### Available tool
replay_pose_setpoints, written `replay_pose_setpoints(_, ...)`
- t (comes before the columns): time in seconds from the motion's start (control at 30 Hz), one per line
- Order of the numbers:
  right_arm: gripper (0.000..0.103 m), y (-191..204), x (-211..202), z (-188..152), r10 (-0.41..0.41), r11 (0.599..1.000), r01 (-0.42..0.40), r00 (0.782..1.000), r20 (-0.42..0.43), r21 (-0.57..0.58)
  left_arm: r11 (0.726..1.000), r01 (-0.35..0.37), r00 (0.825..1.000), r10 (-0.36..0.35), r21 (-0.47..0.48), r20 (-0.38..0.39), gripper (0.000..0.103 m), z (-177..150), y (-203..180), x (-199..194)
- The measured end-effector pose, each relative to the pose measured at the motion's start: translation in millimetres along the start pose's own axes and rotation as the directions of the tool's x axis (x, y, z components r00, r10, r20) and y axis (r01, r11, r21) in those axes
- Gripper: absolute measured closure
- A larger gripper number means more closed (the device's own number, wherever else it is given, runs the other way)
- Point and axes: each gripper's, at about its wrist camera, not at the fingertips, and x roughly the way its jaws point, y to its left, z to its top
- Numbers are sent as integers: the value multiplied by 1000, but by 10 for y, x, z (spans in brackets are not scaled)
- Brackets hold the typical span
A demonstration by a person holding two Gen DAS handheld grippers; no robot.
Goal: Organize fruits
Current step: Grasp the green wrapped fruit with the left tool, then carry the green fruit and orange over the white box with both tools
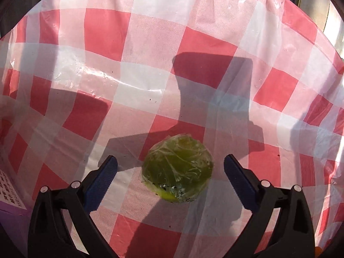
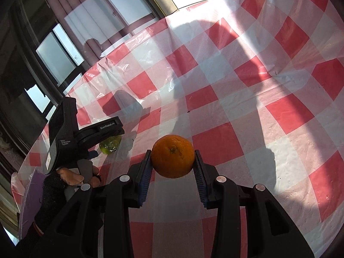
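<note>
**Status: 1 fruit clamped, 1 fruit between spread jaws**

The red-and-white checked plastic tablecloth (image 1: 103,32) covers the whole round table and fills most of both views. It is wrinkled and glossy, with hard sunlight and dark shadows of the grippers across it. A dark-framed window (image 2: 56,53) with pinkish curtains stands beyond the far left edge of the table in the right wrist view.

The right gripper (image 2: 173,161), black with blue ribbed pads, occupies the near centre of the right wrist view. Its jaws are clamped on a round orange citrus fruit (image 2: 172,156), 1 pad pressing each side. A shadow lies on the cloth directly below the fruit; whether the fruit touches the cloth cannot be told.

The left gripper (image 1: 171,167), same build, has its jaws spread wide apart. A round green fruit wrapped in crinkled clear plastic film (image 1: 178,168) rests on the cloth between the 2 fingers, touching neither pad. In the right wrist view this gripper appears at the near left, held by a hand in a dark fingerless glove (image 2: 71,177), with the green fruit partly hidden behind its finger.

A purple sheet (image 2: 34,185) lies under the clear cloth edge at the near left.
</note>
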Motion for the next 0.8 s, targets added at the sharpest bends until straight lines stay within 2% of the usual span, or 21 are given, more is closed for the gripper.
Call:
replay_pose_setpoints(0.03,65,-1,6,-1,2,1000,-2,1000,-3,0,999,-30,999,30,33,12,20,-23,-42,-9)
replay_pose_setpoints(0.1,65,1,15,-2,1,1000,-1,1000,-8,-2,996,-5,999,0,94,46,40,-105,-82,-112)
replay_pose_setpoints(0.23,65,-1,4,-11,5,1000,-5,1000,-4,-2,986,133,988,-141,103,65,41,-443,126,-421)
replay_pose_setpoints(0.33,65,-5,6,-9,5,1000,-5,1000,-3,-1,970,232,965,-239,72,111,41,-799,465,-796)
replay_pose_setpoints(0.43,65,2,20,-5,1,1000,-1,1000,-10,-4,954,293,940,-300,67,164,41,-1180,759,-1182)
replay_pose_setpoints(0.5,65,4,23,-4,-1,1000,1,1000,-11,-5,945,317,929,-326,77,174,41,-1428,846,-1375)
replay_pose_setpoints(0.63,65,4,5,-6,-3,1000,3,1000,-6,-3,924,374,910,-381,73,164,41,-1618,974,-1462)
replay_pose_setpoints(0.8,65,-4,-13,-1,-4,1000,4,1000,3,-1,899,434,890,-438,54,125,41,-1641,985,-1361)
